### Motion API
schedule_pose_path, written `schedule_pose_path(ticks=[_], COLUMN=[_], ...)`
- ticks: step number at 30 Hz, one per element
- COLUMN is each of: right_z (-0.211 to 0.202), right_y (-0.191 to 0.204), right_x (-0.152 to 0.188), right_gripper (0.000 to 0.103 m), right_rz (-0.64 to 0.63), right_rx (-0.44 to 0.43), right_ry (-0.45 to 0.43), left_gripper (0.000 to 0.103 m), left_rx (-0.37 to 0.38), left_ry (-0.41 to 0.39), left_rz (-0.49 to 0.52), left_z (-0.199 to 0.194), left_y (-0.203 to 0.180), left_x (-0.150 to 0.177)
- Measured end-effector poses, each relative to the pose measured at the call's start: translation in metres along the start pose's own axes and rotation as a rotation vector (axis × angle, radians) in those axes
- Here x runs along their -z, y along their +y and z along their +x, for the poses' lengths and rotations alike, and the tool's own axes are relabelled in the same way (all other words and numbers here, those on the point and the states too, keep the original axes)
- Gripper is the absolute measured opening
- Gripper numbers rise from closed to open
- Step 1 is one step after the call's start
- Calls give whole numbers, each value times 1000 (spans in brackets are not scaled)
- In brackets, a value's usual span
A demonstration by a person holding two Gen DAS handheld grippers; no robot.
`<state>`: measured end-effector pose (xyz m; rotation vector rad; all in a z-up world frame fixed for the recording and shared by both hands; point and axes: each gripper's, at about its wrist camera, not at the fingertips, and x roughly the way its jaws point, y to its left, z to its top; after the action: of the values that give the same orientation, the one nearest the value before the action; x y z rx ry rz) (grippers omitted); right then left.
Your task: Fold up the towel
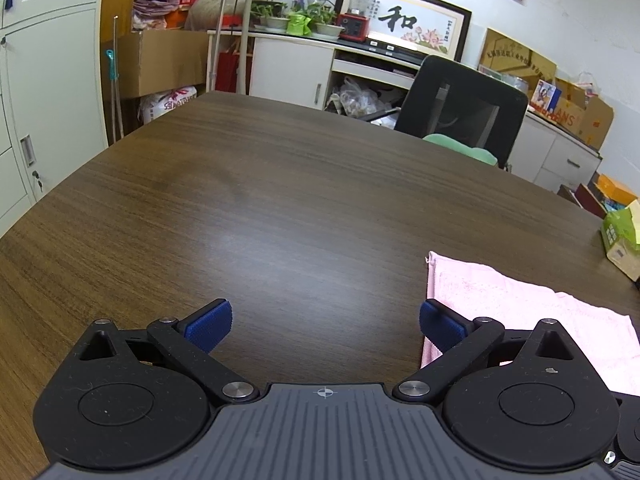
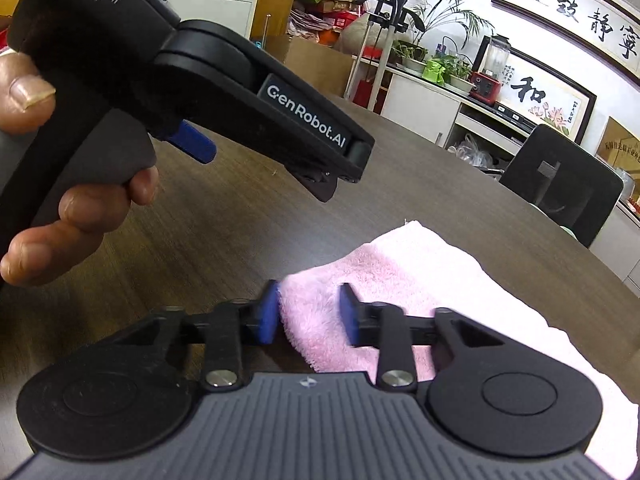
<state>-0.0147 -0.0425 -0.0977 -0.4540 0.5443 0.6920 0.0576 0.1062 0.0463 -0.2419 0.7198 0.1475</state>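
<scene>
A pink towel (image 1: 532,320) lies folded on the dark wooden table (image 1: 280,200), at the right of the left wrist view. My left gripper (image 1: 326,326) is wide open and empty above bare table, its right finger at the towel's left edge. In the right wrist view the towel (image 2: 420,280) lies just ahead. My right gripper (image 2: 308,312) is partly open, its blue pads (image 2: 267,312) either side of the towel's near left corner, not clamped. The left gripper's body (image 2: 240,92), held in a hand, hangs above the table at upper left.
A black office chair (image 1: 464,108) stands at the table's far side. A green tissue box (image 1: 622,236) sits at the table's right edge. White cabinets, cardboard boxes, plants and a red blender line the wall behind.
</scene>
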Motion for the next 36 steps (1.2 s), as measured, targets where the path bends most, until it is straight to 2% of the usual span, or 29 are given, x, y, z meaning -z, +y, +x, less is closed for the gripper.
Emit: schedule_pose_path(ticks=[3,9,16,18,23,25,31,34,36], right_z=[-2,-18,-54,-61,-72,-74,-78,-79,-79], right_y=[4,-11,-54,-63,-72,-72,-67,-65,-66], right_x=[1,1,2,5,13,16,21,24,24], right_gripper=[10,8,8,8,8,8,8,8,8], right_rz=[1,112,337,360,374,370,350,345,346], right_rx=[13,-56,-192,-203,-213,-216,-215,-213,-211], right_ry=[-9,-27,-108,-130,-157,-157,-158,-161,-161], left_gripper=[102,102,102,101,101,101,92,84,74], left_rx=[1,13,125,156,317,350,355,378,399], left_ry=[4,20,61,75,169,189,225,225,236], left_rz=[9,-5,-39,-46,-163,-178,-121,-92,-89], left_z=[1,4,7,8,21,26,47,51,52], left_y=[-2,0,-1,-3,1,-2,-20,-25,-26], left_x=[1,0,1,2,-4,-8,-13,-12,-11])
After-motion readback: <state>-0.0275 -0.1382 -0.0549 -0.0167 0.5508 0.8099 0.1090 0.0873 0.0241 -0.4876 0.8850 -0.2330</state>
